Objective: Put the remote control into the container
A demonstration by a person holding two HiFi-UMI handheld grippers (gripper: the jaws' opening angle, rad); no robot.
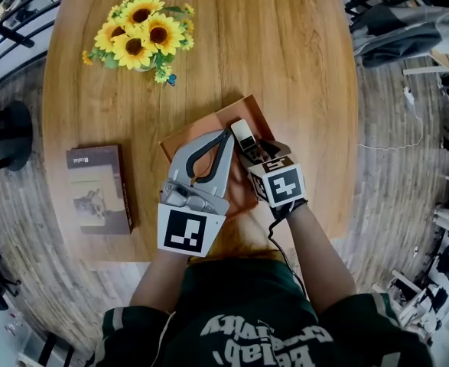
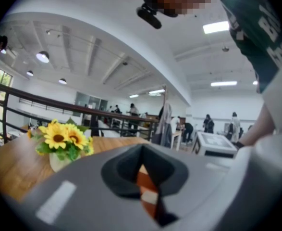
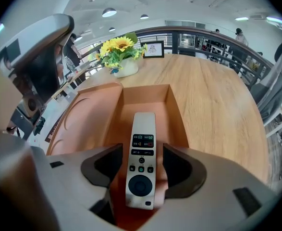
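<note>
An orange-brown cardboard container (image 1: 244,106) stands open on the round wooden table. Its left flap (image 3: 78,124) is folded outward. My left gripper (image 1: 226,137) is shut on that flap, and a strip of the flap (image 2: 146,186) shows between its jaws. A slim white remote control (image 1: 243,137) lies lengthwise in the container (image 3: 145,87), buttons up. The right gripper (image 1: 249,154) points steeply down over the near end of the remote (image 3: 143,129). Its jaws (image 3: 141,165) stand either side of the remote with a small gap at each pad, so it is open.
A vase of sunflowers (image 1: 141,33) stands at the table's far left, with a small picture frame (image 3: 153,48) behind it. A brown book (image 1: 98,188) lies near the left front edge. Bare tabletop (image 3: 217,100) lies to the container's right. A black stool (image 1: 6,132) stands left of the table.
</note>
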